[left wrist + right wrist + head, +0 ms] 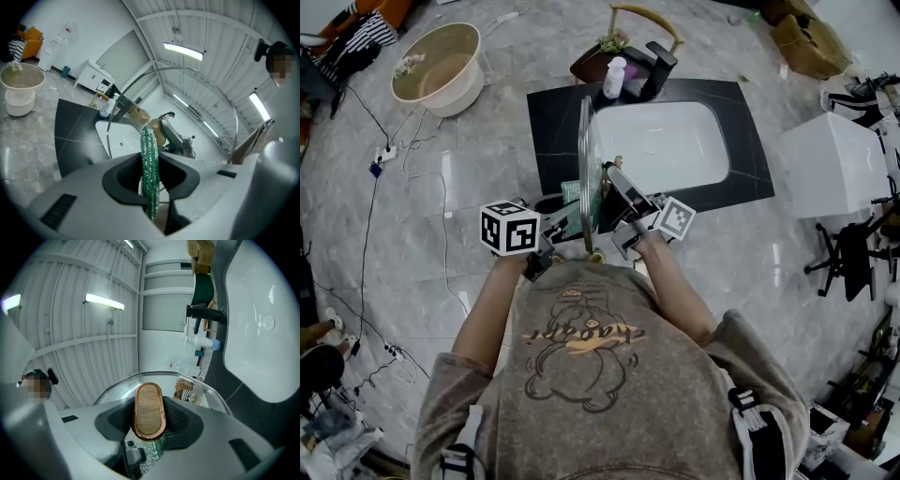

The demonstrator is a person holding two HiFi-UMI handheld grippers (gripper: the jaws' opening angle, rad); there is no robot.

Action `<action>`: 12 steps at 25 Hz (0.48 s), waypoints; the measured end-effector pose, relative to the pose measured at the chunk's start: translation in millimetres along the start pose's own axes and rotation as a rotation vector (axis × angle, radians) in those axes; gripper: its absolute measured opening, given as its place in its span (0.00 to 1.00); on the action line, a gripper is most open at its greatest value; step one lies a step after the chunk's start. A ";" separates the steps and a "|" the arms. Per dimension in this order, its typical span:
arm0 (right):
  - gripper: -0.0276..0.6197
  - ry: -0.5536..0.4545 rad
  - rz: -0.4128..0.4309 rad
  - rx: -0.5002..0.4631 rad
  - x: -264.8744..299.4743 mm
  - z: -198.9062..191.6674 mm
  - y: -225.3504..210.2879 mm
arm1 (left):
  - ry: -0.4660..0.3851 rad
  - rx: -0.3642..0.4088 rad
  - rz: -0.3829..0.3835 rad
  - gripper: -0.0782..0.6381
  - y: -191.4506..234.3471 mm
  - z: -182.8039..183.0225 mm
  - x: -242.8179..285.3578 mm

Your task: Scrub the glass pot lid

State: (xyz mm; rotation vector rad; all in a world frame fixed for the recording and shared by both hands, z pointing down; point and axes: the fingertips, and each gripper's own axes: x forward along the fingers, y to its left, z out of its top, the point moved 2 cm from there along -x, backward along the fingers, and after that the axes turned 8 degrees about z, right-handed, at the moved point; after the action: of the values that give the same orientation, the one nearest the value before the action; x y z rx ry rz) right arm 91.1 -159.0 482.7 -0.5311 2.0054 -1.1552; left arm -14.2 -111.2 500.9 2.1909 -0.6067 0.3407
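Grey floor (469, 178) rings the sink (661, 141). The right gripper (149, 422) clamps the lid (584, 150) by its knob (149, 408); the left gripper (150, 190) pinches a green pad (150, 154). Glass looks heavy, slick and breakable, so the knob seems the safest hold.

Head view: above the white basin (661, 142), facing steeply down, far enough to take in the floor (441, 216) around it. Left gripper view: close behind the left tongs (150, 176), facing the basin. Right gripper view: close behind the right tongs (149, 416), tilted upward (basin at its right edge). All three share the basin.
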 end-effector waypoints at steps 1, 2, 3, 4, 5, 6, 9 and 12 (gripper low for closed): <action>0.32 -0.003 -0.001 0.002 0.2 0.7 -0.7 | -0.004 -0.003 -0.014 0.23 -4.1 2.0 -4.1; 0.32 -0.006 -0.001 0.004 0.5 1.2 -1.5 | -0.010 -0.002 -0.025 0.23 -7.9 4.4 -8.3; 0.32 -0.007 -0.002 0.005 0.7 1.7 -2.3 | -0.019 0.001 -0.036 0.23 -11.7 7.3 -12.5; 0.32 -0.008 -0.004 0.005 0.8 2.0 -3.1 | -0.029 0.002 -0.046 0.23 -15.3 10.5 -16.4; 0.32 -0.008 -0.005 0.003 0.6 2.2 -3.7 | -0.039 0.003 -0.056 0.23 -19.0 13.8 -20.1; 0.32 -0.008 -0.006 0.001 0.1 2.1 -4.2 | -0.048 0.004 -0.065 0.23 -22.7 17.1 -23.7; 0.32 -0.008 -0.011 0.002 -2.0 1.0 -5.9 | -0.078 -0.002 -0.095 0.23 -32.9 28.4 -34.5; 0.32 -0.008 -0.015 0.003 -3.2 0.7 -7.8 | -0.107 -0.024 -0.127 0.23 -39.3 41.8 -44.5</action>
State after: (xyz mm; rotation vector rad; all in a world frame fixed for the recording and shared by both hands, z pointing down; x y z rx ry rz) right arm 93.6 -161.2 490.5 -0.5486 1.9956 -1.1633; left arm -29.6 -108.4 430.0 2.2232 -0.5237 0.1491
